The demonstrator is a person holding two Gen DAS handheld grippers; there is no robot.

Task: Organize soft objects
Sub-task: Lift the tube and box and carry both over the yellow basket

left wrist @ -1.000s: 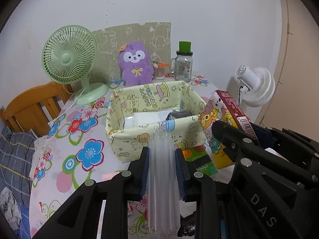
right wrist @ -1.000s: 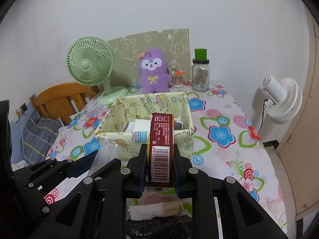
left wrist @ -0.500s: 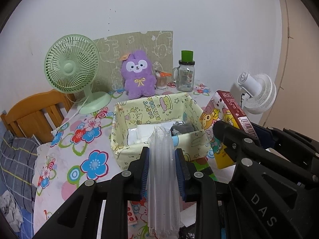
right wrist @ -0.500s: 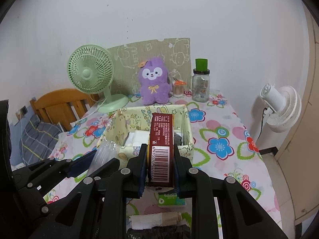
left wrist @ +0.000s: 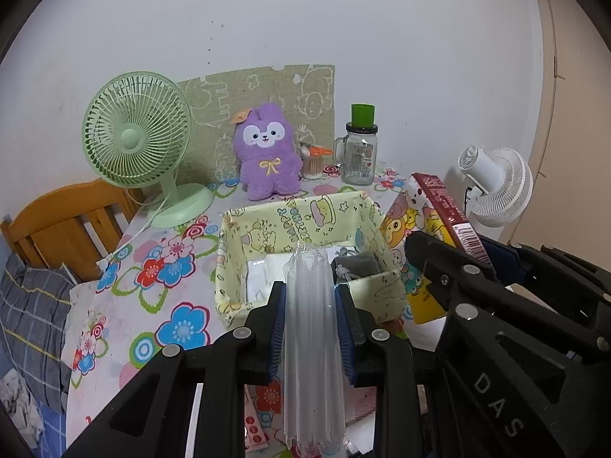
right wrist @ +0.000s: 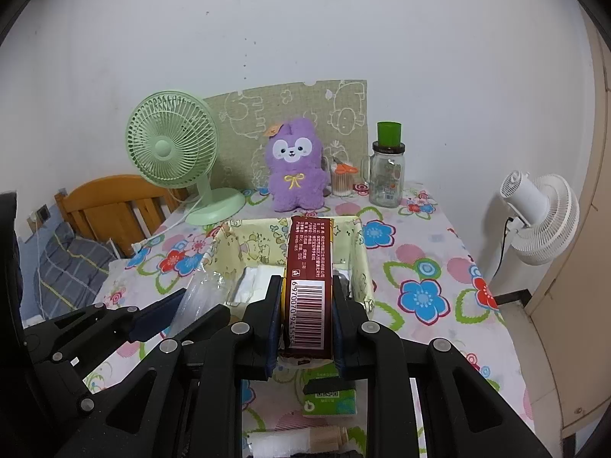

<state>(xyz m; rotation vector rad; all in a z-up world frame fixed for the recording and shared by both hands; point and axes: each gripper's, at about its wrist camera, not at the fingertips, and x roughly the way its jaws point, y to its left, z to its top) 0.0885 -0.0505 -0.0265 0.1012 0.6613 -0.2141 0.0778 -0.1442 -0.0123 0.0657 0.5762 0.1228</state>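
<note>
Clear plastic sleeve of stacked cups (left wrist: 313, 328) clenched in my left claw (left wrist: 311, 318), long axis pointing at the yellow fabric bin (left wrist: 305, 217) just ahead. Right claw (right wrist: 307, 318) grips the snack box (right wrist: 309, 278) lengthwise, bin (right wrist: 259, 236) equally near, dead ahead.

Purple plush (left wrist: 267, 152), floral tablecloth (left wrist: 168, 267)

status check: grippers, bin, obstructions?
Left gripper shut on clear plastic sleeve. Right gripper shut on cartoon box. Both short of yellow bin; approach unobstructed.
</note>
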